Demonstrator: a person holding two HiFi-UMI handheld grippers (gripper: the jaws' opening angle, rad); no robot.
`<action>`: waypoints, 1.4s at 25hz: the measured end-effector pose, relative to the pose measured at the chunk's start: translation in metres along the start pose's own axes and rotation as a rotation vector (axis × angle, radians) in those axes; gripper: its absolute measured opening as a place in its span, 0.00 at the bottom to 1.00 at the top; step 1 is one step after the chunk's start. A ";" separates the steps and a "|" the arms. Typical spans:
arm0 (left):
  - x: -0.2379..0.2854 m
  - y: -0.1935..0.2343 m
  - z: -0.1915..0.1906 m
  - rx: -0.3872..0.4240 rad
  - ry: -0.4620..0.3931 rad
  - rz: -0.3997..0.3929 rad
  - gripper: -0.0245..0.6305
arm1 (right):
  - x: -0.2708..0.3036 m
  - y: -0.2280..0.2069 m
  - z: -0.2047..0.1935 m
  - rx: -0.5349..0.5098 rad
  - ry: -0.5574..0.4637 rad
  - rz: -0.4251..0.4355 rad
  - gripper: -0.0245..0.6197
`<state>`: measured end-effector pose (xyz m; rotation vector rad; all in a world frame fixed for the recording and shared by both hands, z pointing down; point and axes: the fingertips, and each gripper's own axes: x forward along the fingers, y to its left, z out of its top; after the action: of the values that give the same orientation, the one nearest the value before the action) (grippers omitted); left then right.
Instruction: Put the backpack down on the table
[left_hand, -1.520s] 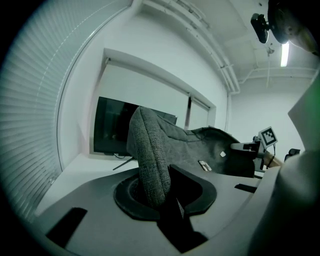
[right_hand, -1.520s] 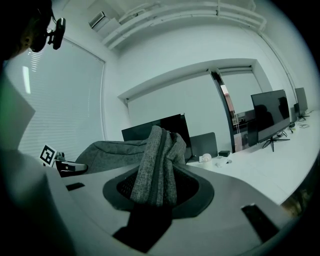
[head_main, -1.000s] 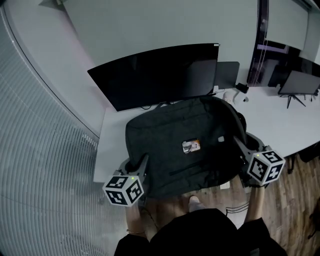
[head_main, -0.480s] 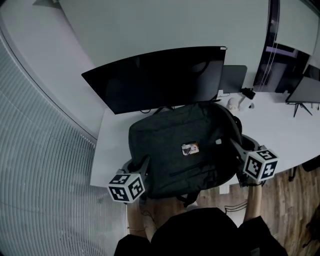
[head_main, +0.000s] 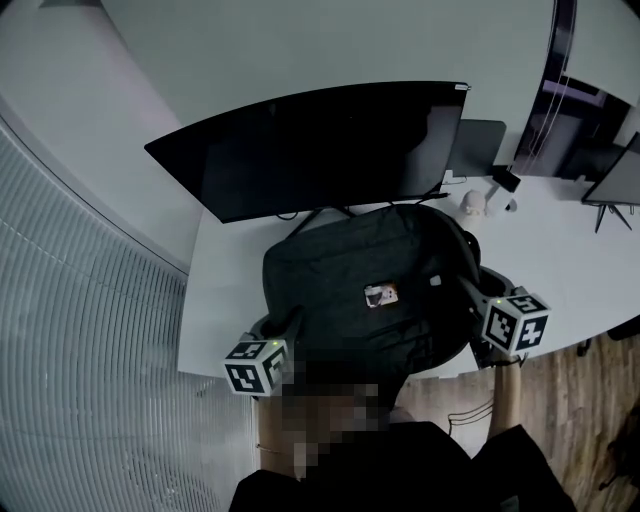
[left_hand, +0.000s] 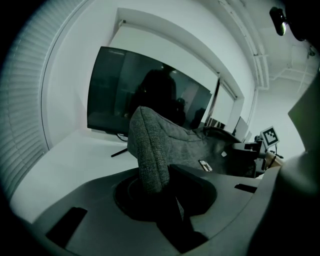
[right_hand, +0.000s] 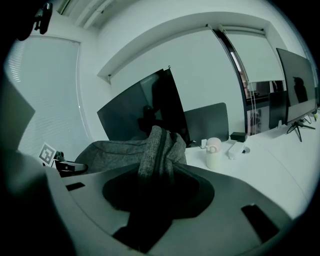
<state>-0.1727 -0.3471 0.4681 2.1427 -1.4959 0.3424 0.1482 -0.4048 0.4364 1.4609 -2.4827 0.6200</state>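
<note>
Crosswise, the backpack (head_main: 360, 270) spans left gripper (head_main: 284, 330) to right gripper (head_main: 470, 294).

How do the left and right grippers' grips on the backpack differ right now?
The left gripper pinches a plain fold of grey fabric at the near left corner of the backpack; the right gripper pinches a thicker bunch with a dark seam through it, on the bag's right side. The left gripper sits nearer the person than the right gripper. Both have their fingers shut on the backpack.
</note>
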 end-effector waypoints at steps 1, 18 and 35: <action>0.005 0.003 -0.002 -0.006 0.008 0.000 0.16 | 0.005 -0.002 -0.002 0.001 0.010 -0.003 0.25; 0.054 0.029 -0.044 -0.094 0.149 -0.005 0.16 | 0.050 -0.026 -0.042 0.030 0.152 -0.035 0.25; 0.070 0.041 -0.062 -0.121 0.241 0.034 0.24 | 0.064 -0.046 -0.074 0.080 0.260 -0.071 0.25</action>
<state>-0.1807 -0.3813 0.5643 1.9088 -1.3807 0.4904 0.1533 -0.4418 0.5383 1.3883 -2.2223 0.8451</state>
